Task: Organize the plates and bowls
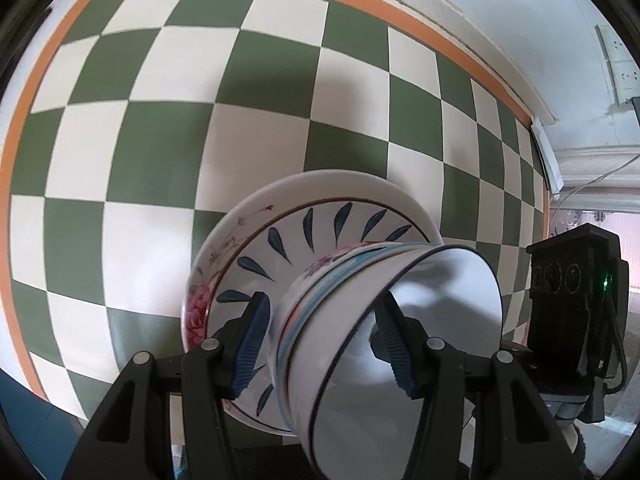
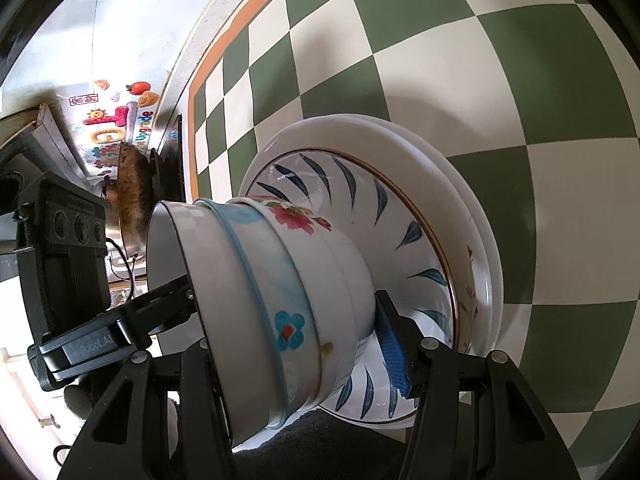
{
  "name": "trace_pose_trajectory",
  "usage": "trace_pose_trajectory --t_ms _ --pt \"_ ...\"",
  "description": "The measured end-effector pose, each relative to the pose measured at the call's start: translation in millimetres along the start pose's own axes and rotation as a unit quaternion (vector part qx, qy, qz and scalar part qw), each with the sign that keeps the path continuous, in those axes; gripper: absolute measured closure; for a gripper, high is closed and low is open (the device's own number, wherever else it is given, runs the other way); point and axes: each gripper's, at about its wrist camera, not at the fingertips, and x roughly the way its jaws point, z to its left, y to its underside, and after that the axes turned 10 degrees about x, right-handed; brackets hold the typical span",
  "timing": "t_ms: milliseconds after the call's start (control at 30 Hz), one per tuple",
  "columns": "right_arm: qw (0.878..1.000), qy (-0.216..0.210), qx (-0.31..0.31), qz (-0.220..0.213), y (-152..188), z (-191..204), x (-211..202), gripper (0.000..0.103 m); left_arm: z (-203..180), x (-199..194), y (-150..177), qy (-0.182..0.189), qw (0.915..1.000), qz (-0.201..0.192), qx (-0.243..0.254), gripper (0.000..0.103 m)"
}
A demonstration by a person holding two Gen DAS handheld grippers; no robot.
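While both cameras look onto a green and cream checkered surface (image 1: 168, 148) with an orange border, a stack of dishes fills the lower middle of each frame. At the base is a white plate with pink flowers (image 1: 208, 276), with a leaf-patterned plate (image 1: 312, 228) painted with dark blue strokes nested in it. On these sits a nest of bowls: a floral bowl (image 2: 340, 256), a blue-rimmed bowl (image 2: 272, 292), and a plain white bowl (image 1: 432, 308) with a dark rim on top.

In the left wrist view, the left gripper (image 1: 324, 344) has its jaws spread wide, straddling the bowl wall, one blue pad outside and one inside; whether either pad touches cannot be told. The right gripper (image 2: 296, 328) likewise straddles the bowls, jaws wide apart, with contact unclear. A metal pan (image 2: 132, 196) shows at middle left of the right wrist view.
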Motion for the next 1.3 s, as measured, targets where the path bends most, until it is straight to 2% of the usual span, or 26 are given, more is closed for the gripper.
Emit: trace_pose_trajectory --t_ms 200,367,633,700,767,833,900,1100,1300 --pt "0.998 0.049 -0.031 -0.029 7.7 14.8 -10.1 0.044 -6.5 -12.5 5.4 -0.046 0.9985 -0.018 0.023 0.051" --pt "0.991 0.095 -0.063 -0.067 20.9 30.7 -28.1 0.044 -12.3 -26.4 17.4 -0.084 0.9946 -0.040 0.046 0.050" --pt "0.976 0.145 -0.087 -0.136 64.5 51.2 -63.5 0.044 -17.4 -53.3 44.5 -0.112 0.9884 -0.069 0.076 0.049" --pt "0.973 0.150 -0.083 -0.152 79.1 54.4 -70.3 0.040 -19.5 -63.3 53.9 -0.116 0.9861 -0.081 0.088 0.049" --pt "0.971 0.152 -0.079 -0.165 95.3 57.3 -77.4 0.035 -22.3 -72.3 62.3 -0.116 0.9844 -0.091 0.096 0.040" --pt "0.968 0.153 -0.078 -0.180 108.9 60.5 -82.0 0.024 -25.4 -83.9 71.2 -0.125 0.9808 -0.110 0.102 0.012" --pt "0.961 0.168 -0.084 -0.204 126.4 66.2 -88.7 0.016 -30.1 -97.2 80.4 -0.144 0.9750 -0.131 0.108 0.008" --pt "0.929 0.210 -0.113 -0.282 176.6 88.8 -116.6 0.009 -39.6 -136.6 109.5 -0.157 0.9624 -0.193 0.108 0.004" --pt "0.909 0.202 -0.148 -0.334 230.5 110.3 -148.8 0.006 -57.3 -170.1 155.4 -0.174 0.9470 -0.247 0.108 0.004"
